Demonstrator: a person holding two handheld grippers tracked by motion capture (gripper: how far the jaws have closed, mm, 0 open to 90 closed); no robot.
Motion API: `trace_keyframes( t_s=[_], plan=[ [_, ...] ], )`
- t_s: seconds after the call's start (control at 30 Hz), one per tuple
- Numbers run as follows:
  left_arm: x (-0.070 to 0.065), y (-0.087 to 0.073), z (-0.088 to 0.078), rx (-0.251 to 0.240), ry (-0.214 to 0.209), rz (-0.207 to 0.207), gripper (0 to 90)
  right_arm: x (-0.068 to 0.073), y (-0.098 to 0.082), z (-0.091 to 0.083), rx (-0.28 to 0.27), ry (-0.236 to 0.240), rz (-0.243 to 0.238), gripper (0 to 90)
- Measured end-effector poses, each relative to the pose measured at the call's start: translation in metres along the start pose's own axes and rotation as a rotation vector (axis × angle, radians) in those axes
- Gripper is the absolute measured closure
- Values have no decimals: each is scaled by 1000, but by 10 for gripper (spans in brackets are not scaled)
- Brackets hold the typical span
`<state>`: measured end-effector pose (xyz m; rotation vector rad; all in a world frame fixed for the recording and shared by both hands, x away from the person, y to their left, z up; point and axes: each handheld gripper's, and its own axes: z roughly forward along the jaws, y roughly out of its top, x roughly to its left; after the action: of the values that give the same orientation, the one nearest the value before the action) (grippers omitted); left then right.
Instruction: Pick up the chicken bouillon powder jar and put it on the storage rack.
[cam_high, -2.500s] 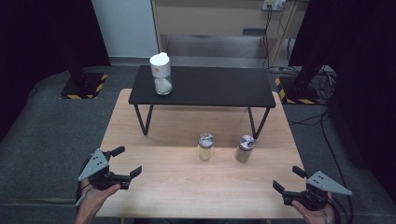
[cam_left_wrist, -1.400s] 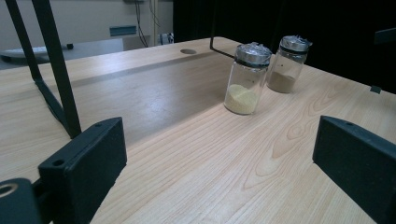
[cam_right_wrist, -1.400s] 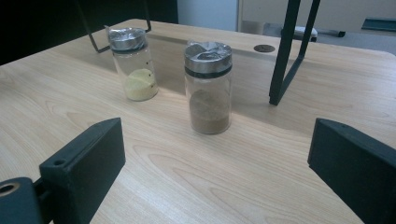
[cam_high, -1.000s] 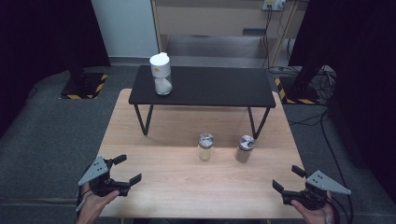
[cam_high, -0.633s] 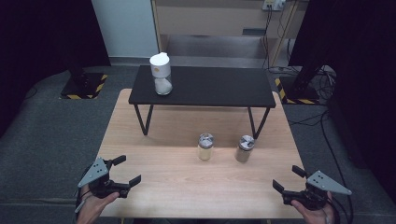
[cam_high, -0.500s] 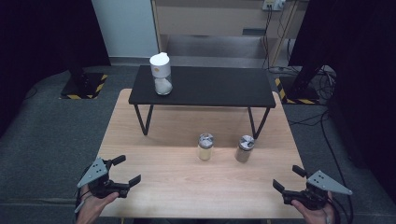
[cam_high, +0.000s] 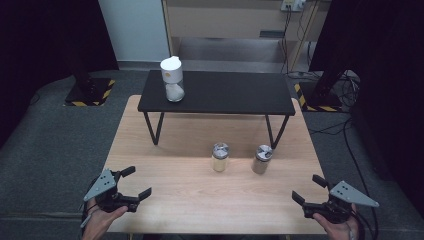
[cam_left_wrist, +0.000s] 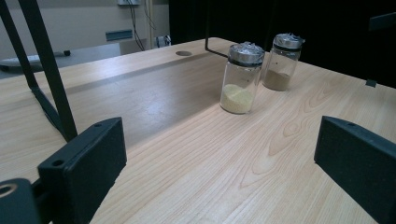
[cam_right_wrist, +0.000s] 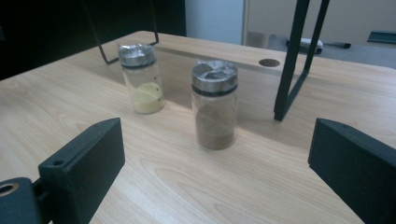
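Two black tongs (cam_high: 135, 182) (cam_high: 305, 190) with blocky square-ended jaws, grey three-cornered top plates, thin trailing cables.

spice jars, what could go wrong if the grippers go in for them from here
1. The yellow-powder jar and the brown-powder jar stand close together, so a wide-open left gripper taking one could well knock the other.
2. Both jars are tall and narrow, so a push near the lid may tip them.
3. The black shelf's leg stands just behind the brown-powder jar; the right gripper might clip it.
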<state>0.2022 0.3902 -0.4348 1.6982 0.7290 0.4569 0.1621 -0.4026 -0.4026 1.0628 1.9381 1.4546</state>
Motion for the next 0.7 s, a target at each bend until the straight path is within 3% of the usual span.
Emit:
trace_keyframes(
  t_s=[0.7],
  plan=[
    [4,0,1,0,-8,-12,12,4,27,16,-21,40,-27,41]
  ],
)
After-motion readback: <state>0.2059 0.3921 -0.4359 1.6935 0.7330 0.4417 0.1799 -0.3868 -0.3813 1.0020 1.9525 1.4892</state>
